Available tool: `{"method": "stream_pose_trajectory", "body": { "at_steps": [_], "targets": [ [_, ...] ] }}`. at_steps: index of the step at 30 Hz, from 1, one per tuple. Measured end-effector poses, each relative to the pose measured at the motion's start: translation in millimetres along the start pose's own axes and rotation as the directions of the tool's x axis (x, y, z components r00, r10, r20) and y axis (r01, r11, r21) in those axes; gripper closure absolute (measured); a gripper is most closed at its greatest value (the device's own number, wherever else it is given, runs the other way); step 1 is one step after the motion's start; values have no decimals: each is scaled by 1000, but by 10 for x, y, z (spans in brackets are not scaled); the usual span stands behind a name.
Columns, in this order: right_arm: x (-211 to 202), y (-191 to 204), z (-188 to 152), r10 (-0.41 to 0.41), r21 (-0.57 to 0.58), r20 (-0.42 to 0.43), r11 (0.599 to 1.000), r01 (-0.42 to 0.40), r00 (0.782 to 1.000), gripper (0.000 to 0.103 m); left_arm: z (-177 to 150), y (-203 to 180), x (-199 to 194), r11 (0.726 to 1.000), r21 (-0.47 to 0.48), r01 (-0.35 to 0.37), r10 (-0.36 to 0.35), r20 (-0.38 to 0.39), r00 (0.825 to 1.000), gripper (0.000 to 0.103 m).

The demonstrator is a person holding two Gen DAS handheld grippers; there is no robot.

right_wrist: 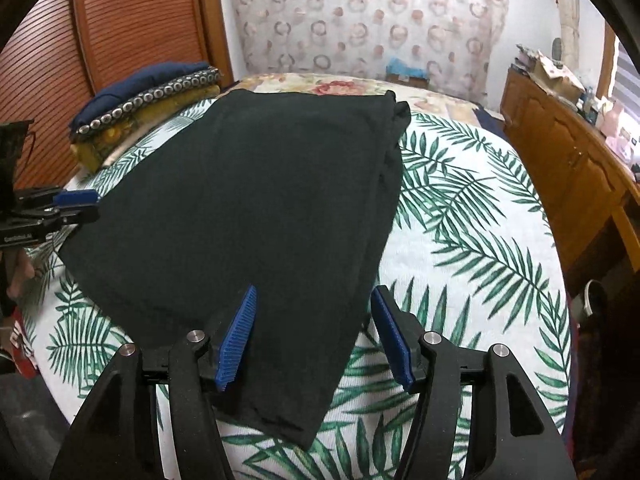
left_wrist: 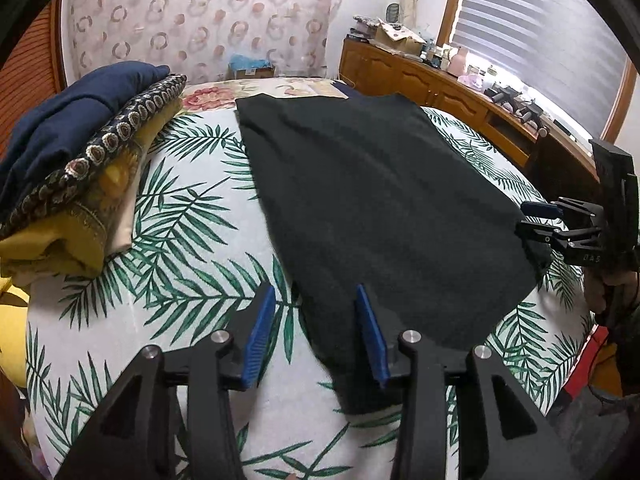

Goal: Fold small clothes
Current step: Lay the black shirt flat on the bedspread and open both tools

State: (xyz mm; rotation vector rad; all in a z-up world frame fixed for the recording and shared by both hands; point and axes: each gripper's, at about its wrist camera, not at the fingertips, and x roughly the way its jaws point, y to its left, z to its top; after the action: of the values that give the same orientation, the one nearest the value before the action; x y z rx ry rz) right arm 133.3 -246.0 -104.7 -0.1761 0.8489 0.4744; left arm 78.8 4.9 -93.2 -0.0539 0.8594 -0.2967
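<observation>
A black garment (left_wrist: 372, 208) lies flat and folded on the palm-leaf bed cover (left_wrist: 180, 240). It also shows in the right wrist view (right_wrist: 248, 200). My left gripper (left_wrist: 316, 300) is open, its blue pads straddling the garment's near left corner. In the right wrist view it (right_wrist: 86, 208) shows at the garment's left edge. My right gripper (right_wrist: 314, 304) is open over the garment's near right corner. In the left wrist view it (left_wrist: 534, 218) sits at the garment's right edge, jaws apart.
A stack of folded clothes (left_wrist: 76, 168), navy on top of patterned and yellow ones, lies at the bed's far left, also in the right wrist view (right_wrist: 148, 100). A wooden cabinet (left_wrist: 440, 84) with clutter runs along the right. A louvred wooden door (right_wrist: 120, 28) stands at the left.
</observation>
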Motion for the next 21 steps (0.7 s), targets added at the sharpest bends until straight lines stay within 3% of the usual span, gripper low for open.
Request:
{"method": "stream_pose_trajectory", "body": {
  "at_steps": [10, 21],
  "targets": [
    [-63, 8, -104, -4, 11, -13, 1000, 4, 1000, 41, -66, -8, -20, 1000, -14, -2, 2, -8, 1000, 60],
    [-54, 41, -178, -7, 27, -29, 1000, 8, 1000, 41, -211, -123, -55, 998, -34, 50, -51, -23, 998, 60]
  ]
}}
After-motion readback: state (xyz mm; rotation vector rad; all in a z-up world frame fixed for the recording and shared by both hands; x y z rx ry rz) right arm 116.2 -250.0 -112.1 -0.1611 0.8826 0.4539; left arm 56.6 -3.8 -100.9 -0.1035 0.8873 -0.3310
